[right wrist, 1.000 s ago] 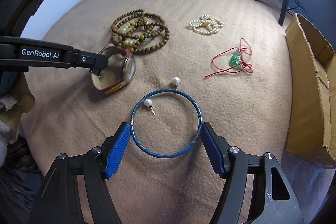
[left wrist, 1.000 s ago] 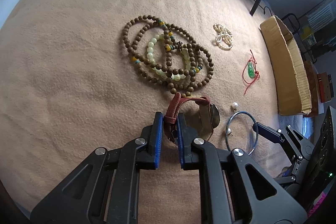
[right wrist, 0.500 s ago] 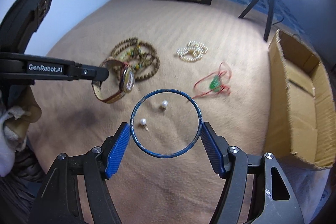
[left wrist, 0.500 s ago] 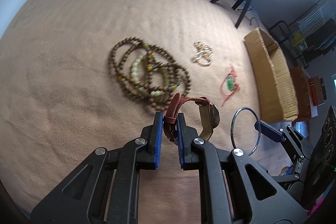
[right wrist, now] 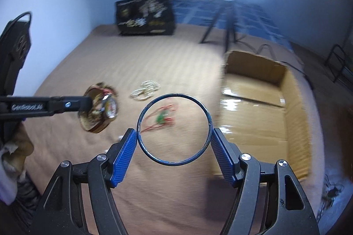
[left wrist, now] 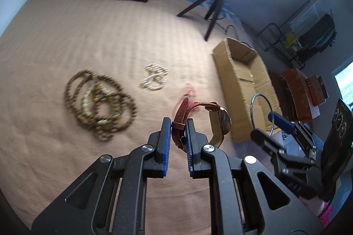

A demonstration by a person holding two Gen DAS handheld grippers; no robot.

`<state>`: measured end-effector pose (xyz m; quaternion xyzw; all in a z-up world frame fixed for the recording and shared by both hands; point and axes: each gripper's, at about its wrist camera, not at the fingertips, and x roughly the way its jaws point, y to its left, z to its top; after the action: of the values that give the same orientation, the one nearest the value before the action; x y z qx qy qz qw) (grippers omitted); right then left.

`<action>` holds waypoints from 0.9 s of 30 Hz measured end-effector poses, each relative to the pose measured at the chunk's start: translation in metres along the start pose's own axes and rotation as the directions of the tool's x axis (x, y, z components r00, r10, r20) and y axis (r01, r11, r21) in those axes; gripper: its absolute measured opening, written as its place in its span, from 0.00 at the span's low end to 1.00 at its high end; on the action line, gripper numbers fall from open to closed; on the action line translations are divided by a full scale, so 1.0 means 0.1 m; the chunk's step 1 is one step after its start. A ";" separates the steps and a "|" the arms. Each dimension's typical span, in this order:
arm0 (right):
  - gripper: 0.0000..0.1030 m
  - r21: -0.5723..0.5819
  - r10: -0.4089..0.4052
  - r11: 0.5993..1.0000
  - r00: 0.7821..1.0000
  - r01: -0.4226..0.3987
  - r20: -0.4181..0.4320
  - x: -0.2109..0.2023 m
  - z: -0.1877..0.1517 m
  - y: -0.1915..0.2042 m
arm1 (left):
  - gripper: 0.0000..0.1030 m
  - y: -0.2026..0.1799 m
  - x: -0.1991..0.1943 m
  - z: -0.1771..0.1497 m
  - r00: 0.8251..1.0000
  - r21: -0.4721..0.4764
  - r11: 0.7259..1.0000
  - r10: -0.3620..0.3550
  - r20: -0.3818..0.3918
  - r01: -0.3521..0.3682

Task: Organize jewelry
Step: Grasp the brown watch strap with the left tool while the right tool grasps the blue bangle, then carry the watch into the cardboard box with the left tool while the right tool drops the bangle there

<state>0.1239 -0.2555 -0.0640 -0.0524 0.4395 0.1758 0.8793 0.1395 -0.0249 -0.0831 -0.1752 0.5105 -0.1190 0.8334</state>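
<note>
Red strap: my left gripper (left wrist: pixel 178 124) pinches the watch (left wrist: pixel 204 122) by its band, so the case hangs loose beside it; I'd carry it slowly.
Blue bangle (right wrist: pixel 174 129): my right gripper (right wrist: pixel 174 142) spans it across the widest part, pads on both sides of the rim; keep the squeeze steady.
Cardboard box (right wrist: pixel 284 82): empty, open-topped, just ahead on the right; I'd lower both pieces inside before letting go.
Left on the cloth (left wrist: pixel 55 41): wooden beads (left wrist: pixel 99 100), pearl strand (left wrist: pixel 155 79), green pendant (right wrist: pixel 162 118).

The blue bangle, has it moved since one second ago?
Yes. The bangle, gripped in the right gripper, rose off the cloth and moved toward the cardboard box.
</note>
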 end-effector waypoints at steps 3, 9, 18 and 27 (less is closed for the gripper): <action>0.67 0.045 -0.034 0.998 0.999 0.033 0.015 -0.05 0.00 -0.25 | 0.11 -0.18 0.08 0.03 1.000 0.022 1.000 -0.017 0.000 0.017; 0.67 0.123 -0.091 0.988 0.996 0.088 0.019 -0.10 -0.01 -0.67 | 0.11 -0.49 0.23 0.05 0.999 0.065 0.997 -0.040 -0.013 0.041; 0.67 0.191 -0.120 0.974 0.993 0.118 -0.001 -0.06 0.05 -1.10 | 0.11 -0.96 0.49 0.11 0.996 0.110 0.990 -0.089 -0.020 0.090; 0.67 0.241 -0.134 0.961 0.991 0.134 -0.016 0.04 0.13 -1.39 | 0.11 -1.28 0.77 0.13 0.990 0.135 0.981 -0.132 -0.041 0.137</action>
<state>0.1852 -0.3811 -0.0683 0.0254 0.4528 0.0612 0.8891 0.1835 -0.1683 -0.0865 -0.1493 0.5014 -0.2130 0.8252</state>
